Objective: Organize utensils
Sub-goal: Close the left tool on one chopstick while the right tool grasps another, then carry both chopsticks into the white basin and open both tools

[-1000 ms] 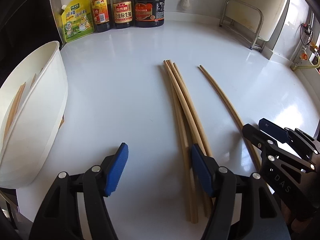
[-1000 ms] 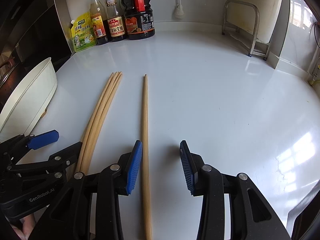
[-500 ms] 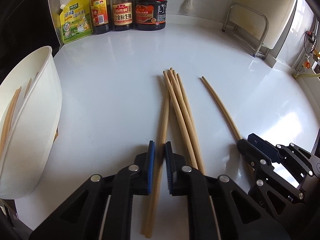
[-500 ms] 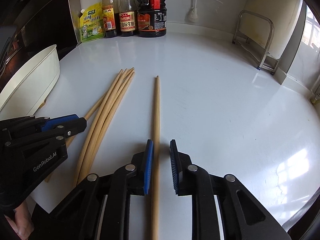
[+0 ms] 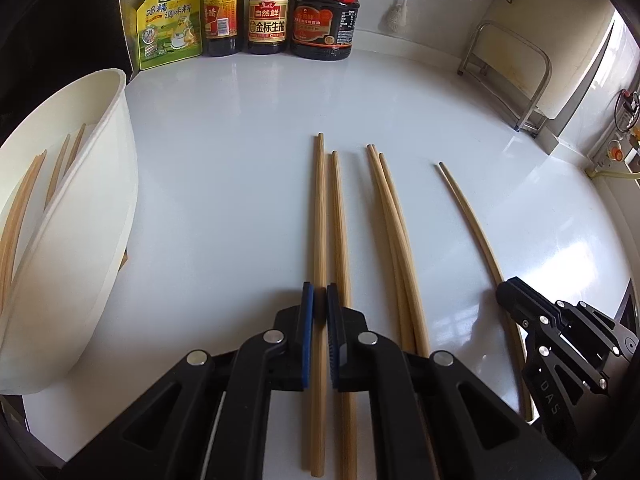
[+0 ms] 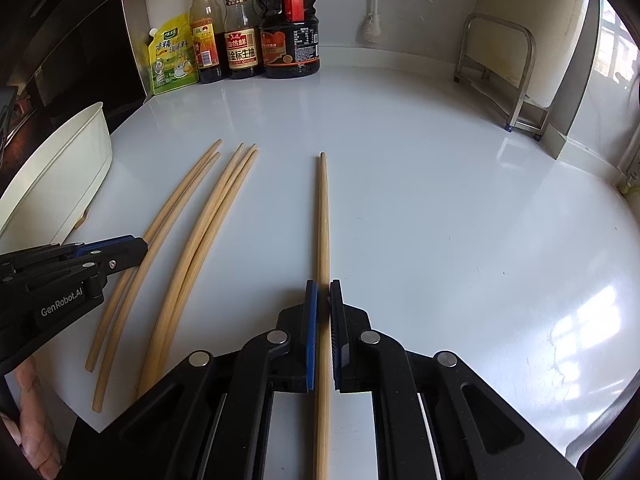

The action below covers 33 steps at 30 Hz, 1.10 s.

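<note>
Between the blue pads of the left tool point(image 5: 321, 300) sits one long pale wooden chopstick point(image 5: 319, 216), clamped near its thick end and running straight ahead over the glossy white desk point(image 5: 224, 152); the jaws have just closed on it. A second chopstick point(image 5: 339, 232) lies just beside it on the right, loose. Farther right lie the paired loose chopsticks point(image 5: 390, 216), close together. The right tool point(image 6: 323, 300) has likewise just closed, its pads pinching the single wooden chopstick point(image 6: 322, 216) that stands apart from the rest, on the right of the row.

On the left edge of the desk stands a white oval plastic tub point(image 5: 100, 216), with several more chopsticks point(image 5: 20, 208) leaning inside it. Along the back wall stand a yellow-green seasoning pouch point(image 5: 168, 20), two glass sauce bottles point(image 5: 267, 12) with red and gold labels, and a dark soy-sauce jug with a red handle point(image 5: 326, 20). A bent steel-tube rack point(image 5: 516, 68) stands at the far right against a pale panel, and daylight glares off the desk there. A bare hand point(image 6: 34, 412) grips the left tool's handle.
</note>
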### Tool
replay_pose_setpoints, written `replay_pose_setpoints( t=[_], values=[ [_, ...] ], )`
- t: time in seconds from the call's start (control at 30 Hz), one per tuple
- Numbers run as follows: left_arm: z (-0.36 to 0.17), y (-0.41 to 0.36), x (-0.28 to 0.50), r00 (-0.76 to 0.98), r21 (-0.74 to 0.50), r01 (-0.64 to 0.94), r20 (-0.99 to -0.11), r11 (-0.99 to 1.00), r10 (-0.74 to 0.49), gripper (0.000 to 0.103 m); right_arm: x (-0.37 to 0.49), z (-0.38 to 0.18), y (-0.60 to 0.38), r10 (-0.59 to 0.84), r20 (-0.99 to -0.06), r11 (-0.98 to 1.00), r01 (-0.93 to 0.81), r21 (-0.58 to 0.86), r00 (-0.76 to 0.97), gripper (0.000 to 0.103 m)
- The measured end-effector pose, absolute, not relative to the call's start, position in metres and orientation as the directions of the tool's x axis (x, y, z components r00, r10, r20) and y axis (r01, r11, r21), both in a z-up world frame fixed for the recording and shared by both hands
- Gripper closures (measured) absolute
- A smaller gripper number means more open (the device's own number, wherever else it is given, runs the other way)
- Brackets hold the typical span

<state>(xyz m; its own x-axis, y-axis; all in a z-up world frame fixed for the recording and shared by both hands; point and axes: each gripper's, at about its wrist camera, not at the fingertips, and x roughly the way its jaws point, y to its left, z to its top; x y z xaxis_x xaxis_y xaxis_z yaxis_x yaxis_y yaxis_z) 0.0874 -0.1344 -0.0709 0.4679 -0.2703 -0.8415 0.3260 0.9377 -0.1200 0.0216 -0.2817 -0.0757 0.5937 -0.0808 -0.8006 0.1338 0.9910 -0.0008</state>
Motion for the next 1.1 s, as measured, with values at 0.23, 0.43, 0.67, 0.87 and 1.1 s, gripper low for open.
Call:
replay_pose_setpoints(
  t=[0.23, 0.43, 0.67, 0.87, 1.1],
  values=[
    [-0.066, -0.129, 0.084, 0.476, -0.129, 0.317, -0.835, 0.940, -0.275, 0.096, 0.017, -0.070, -0.282, -0.078, -0.789, 0.990, 0.142, 0.012, 0.609, 0.097],
    [-0.058, -0.126, 0.076, 0.480, -0.143, 0.330, -0.826, 0.933, -0.296, 0.096, 0.011, -0.065, -0.282, -0.070, -0.785, 0.989, 0.146, 0.026, 0.615, 0.097],
    [-0.030, -0.113, 0.061, 0.505, -0.180, 0.340, -0.794, 0.923, -0.340, 0.096, 0.005, -0.047, -0.276, -0.051, -0.764, 0.989, 0.136, 0.049, 0.643, 0.097],
    [0.013, -0.080, 0.047, 0.573, -0.190, 0.325, -0.740, 0.926, -0.353, 0.096, 0.011, -0.018, -0.251, 0.008, -0.722, 0.993, 0.081, 0.089, 0.692, 0.097],
    [0.057, -0.011, 0.052, 0.692, -0.164, 0.236, -0.664, 0.958, -0.284, 0.096, 0.048, 0.018, -0.182, 0.136, -0.675, 0.990, -0.070, 0.124, 0.725, 0.097]
  ],
)
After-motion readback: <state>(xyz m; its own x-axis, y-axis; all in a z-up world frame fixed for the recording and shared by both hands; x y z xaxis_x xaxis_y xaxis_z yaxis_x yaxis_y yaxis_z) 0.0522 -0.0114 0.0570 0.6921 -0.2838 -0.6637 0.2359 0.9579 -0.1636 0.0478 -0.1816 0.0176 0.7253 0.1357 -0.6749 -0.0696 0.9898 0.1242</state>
